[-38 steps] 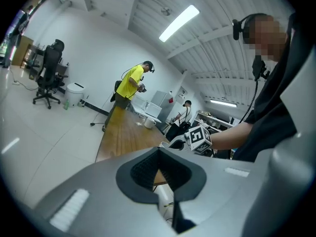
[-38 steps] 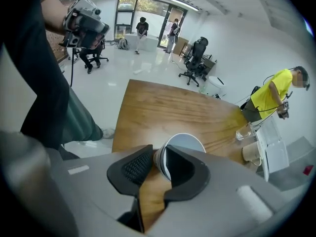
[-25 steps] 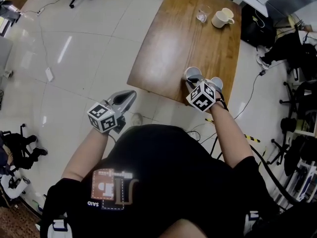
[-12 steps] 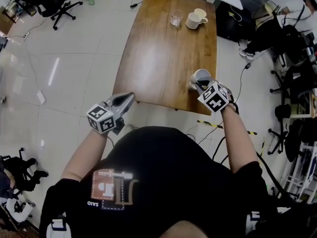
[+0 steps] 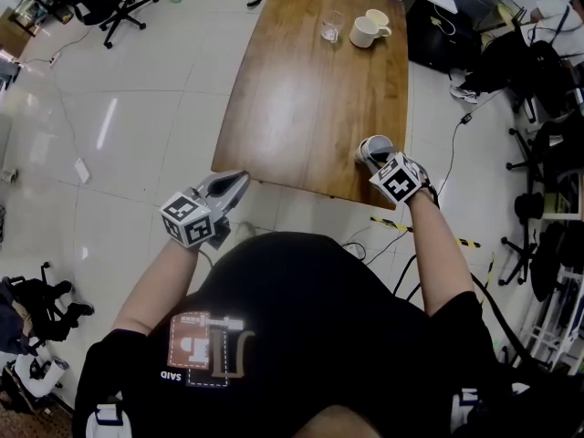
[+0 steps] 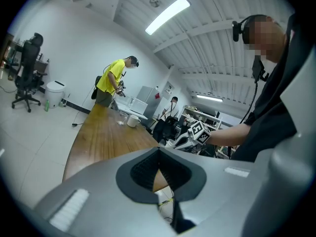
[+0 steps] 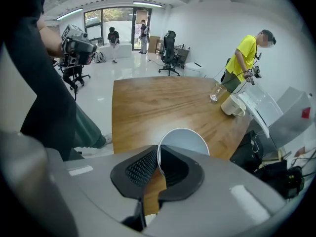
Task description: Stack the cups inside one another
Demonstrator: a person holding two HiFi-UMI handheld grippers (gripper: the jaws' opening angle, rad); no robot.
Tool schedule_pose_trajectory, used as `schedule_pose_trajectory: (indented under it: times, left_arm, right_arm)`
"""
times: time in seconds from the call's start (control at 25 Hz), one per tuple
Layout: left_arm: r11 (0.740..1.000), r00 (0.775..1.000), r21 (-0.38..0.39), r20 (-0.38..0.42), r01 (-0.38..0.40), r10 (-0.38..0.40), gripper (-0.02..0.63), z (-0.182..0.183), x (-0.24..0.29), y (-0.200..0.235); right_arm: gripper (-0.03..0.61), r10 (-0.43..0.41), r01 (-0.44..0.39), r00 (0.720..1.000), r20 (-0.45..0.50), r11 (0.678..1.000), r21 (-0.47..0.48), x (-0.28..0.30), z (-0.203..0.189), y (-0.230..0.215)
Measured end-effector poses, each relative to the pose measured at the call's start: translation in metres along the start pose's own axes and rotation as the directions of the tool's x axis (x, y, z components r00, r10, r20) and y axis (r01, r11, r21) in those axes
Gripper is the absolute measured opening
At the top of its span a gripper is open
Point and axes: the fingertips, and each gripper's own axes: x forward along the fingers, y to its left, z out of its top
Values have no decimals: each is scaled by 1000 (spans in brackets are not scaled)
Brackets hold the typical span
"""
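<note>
Cup (image 7: 183,141): white, round-rimmed (inside pale grey) | right tool (image 7: 158,156): clenched on rim | left tool (image 6: 159,158): closed, empty

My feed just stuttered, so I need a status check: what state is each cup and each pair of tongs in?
Thin-walled white cup: upright, rim pinched, at the brown wooden table's near corner.
Right tongs: shut on the cup's rim.
Left tongs: shut, empty, off the table.
Clear glass tumbler: upright, untouched, far end.
White ceramic mug with handle: upright, untouched, beside the tumbler.
</note>
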Motion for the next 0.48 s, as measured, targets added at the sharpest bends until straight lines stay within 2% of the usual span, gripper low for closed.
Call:
schedule_pose_trajectory:
  times: [0.32,0.48]
  left_arm:
    - [999,999,-12,-5,-38,38,2,-13,-17,16]
    - [999,999,-8,1,-34,34,2,-12,-19,19]
  right_arm:
    - [36,17,-17,1000,-5,999,37,32,-7,1]
    - [91,-7,5,999,34,999,52,21,5,-4]
